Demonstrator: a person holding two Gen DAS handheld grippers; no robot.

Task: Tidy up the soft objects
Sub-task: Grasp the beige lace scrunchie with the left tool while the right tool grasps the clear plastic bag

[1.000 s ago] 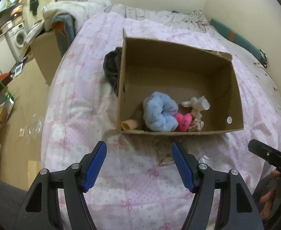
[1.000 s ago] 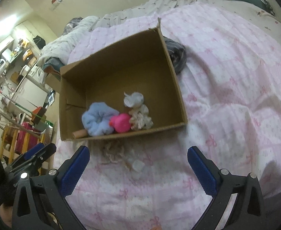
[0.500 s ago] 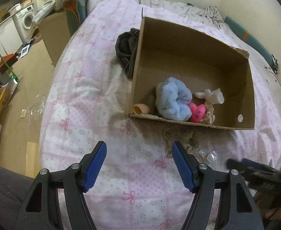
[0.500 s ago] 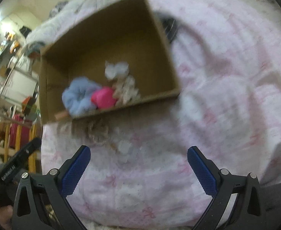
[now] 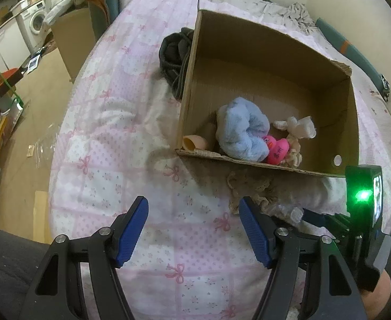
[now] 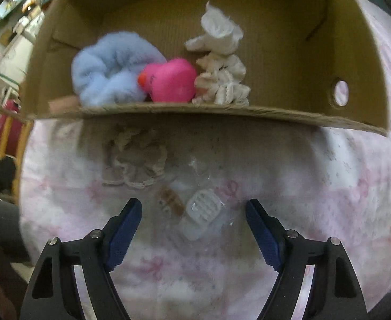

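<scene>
An open cardboard box (image 5: pixel 248 162) (image 6: pixel 222 113) lies on a pink bedspread (image 5: pixel 110 133). Inside are a blue fluffy toy (image 5: pixel 242 133) (image 6: pixel 110 72), a pink duck (image 5: pixel 276 150) (image 6: pixel 171 80), a white cloth toy (image 5: pixel 298 128) (image 6: pixel 222 61) and a tan cup (image 5: pixel 195 142). A beige crocheted piece (image 5: pixel 246 189) (image 6: pixel 136 162) and a clear plastic packet (image 6: pixel 203 210) lie on the bed before the box. My right gripper (image 6: pixel 194 221) is open low over the packet. My left gripper (image 5: pixel 194 226) is open and empty above the bed.
A dark garment (image 5: pixel 174 53) lies against the box's left wall. The bed's left edge drops to a cluttered floor (image 5: pixel 22 106) with a cardboard carton (image 5: pixel 72 40) and a washing machine (image 5: pixel 32 29). The right gripper's body (image 5: pixel 360 213) shows at the left wrist view's lower right.
My right gripper has dropped down and forward toward the packet and the box's near wall. My left gripper has shifted slightly closer; the box now sits farther right in its view.
</scene>
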